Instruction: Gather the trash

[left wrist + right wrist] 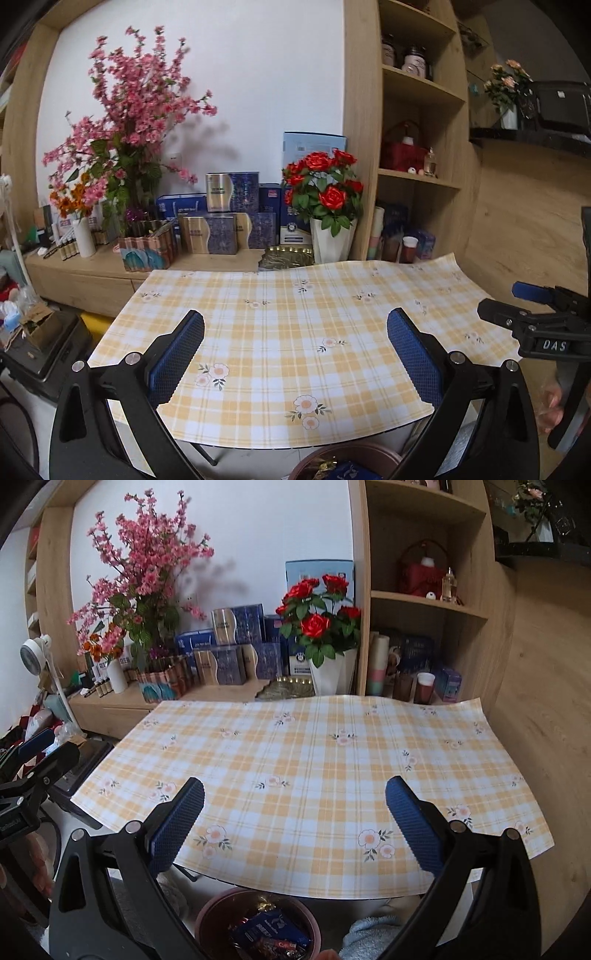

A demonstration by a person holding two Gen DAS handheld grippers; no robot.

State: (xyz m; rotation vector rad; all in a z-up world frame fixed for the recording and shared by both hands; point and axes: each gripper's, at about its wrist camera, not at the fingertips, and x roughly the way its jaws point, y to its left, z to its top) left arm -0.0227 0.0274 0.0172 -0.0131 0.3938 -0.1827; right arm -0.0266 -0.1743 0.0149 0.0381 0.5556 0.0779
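Observation:
A brown round bin (207, 917) stands on the floor just under the table's near edge. Inside it lie a blue packet (269, 932) and other wrappers. The left wrist view catches only the bin's rim (373, 452) at the bottom. My left gripper (295, 325) hangs open above the yellow checked tablecloth (288, 306), nothing between its blue pads. My right gripper (295, 790) is open too, above the same cloth (303, 746) and the bin, and holds nothing. Each gripper shows at the edge of the other's view: the right one (498, 297), the left one (61, 744).
Behind the table runs a low wooden sideboard (92, 266) with a pink blossom arrangement (129, 122), red roses in a white pot (328, 192) and several blue and gold boxes (221, 221). An open shelf unit (424, 602) stands at the right, and a black box (44, 354) sits on the floor at the left.

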